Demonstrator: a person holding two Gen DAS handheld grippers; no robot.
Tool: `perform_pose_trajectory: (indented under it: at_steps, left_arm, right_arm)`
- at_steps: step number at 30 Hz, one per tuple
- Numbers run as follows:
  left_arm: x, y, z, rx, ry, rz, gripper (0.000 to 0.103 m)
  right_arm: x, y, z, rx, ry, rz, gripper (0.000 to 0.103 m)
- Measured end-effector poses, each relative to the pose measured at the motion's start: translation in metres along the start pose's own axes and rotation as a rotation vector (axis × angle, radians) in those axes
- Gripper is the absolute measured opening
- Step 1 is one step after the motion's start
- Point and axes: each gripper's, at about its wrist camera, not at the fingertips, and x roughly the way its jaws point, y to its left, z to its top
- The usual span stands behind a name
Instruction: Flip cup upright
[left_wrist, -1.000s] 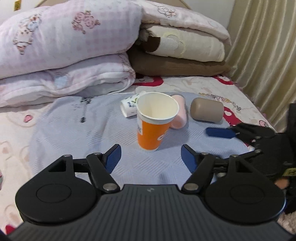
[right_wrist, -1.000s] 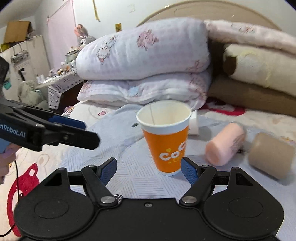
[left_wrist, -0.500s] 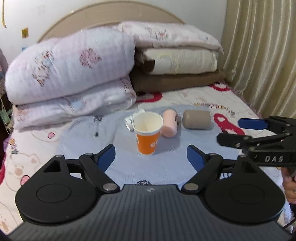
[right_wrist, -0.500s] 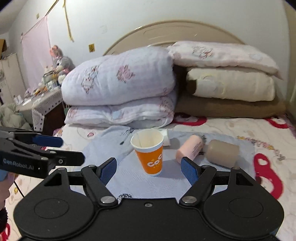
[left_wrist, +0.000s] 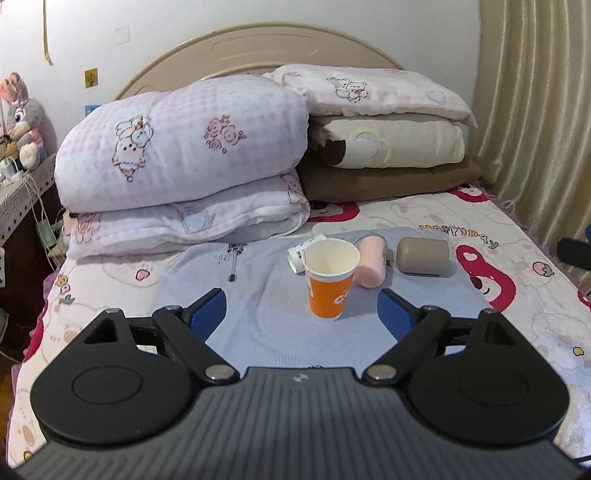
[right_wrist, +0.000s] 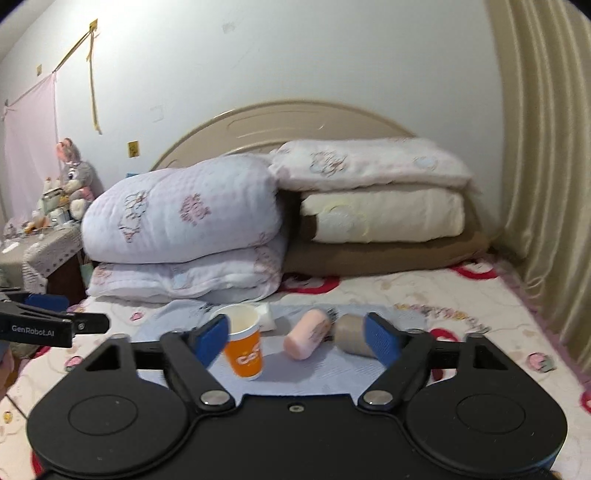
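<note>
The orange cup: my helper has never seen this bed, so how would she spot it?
On the pale blue cloth below the stacked quilts, four cups cluster. The orange cup is nearest the foot of the bed. It alone stands upright, mouth open; the others lie on their sides.

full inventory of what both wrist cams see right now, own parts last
orange paper cup: 1, orange with white inside, upright on the blue cloth, mouth up
pink cup: 1, pale pink, on its side right of the orange cup
taupe cup: 1, grey-brown, on its side, farthest right
white cup: 1, white with print, on its side behind the orange cup
blue cloth: 1, light blue, spread on the bed
folded quilts: two stacks, pink-white left, cream and brown right, at the headboard
curtain: 1, beige, right
plush toy: 1, grey-pink, far left
left gripper: 1, black, blue fingers, open, empty
right gripper: 1, same, open, empty
</note>
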Motion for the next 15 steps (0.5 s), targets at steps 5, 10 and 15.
perform_pose_trajectory:
  at_steps: [5, 10, 15]
  left_arm:
    - [0.0023, 0.0026, -0.0043, -0.012, 0.01, 0.017, 0.096]
    - [0.003, 0.0015, -0.0062, -0.006, 0.013, 0.026, 0.101]
    - [0.0084, -0.0033, -0.0097, 0.01, 0.045, 0.016, 0.101]
  right_arm:
    - [-0.0014, 0.0018, -0.0016, -0.011, 0.002, -0.002, 0.093]
    - [-0.0007, 0.0062, -0.0052, -0.026, 0.016, -0.028, 0.097]
    - [0.0012, 0.0049, -0.0076, -0.015, 0.023, -0.065, 0.1]
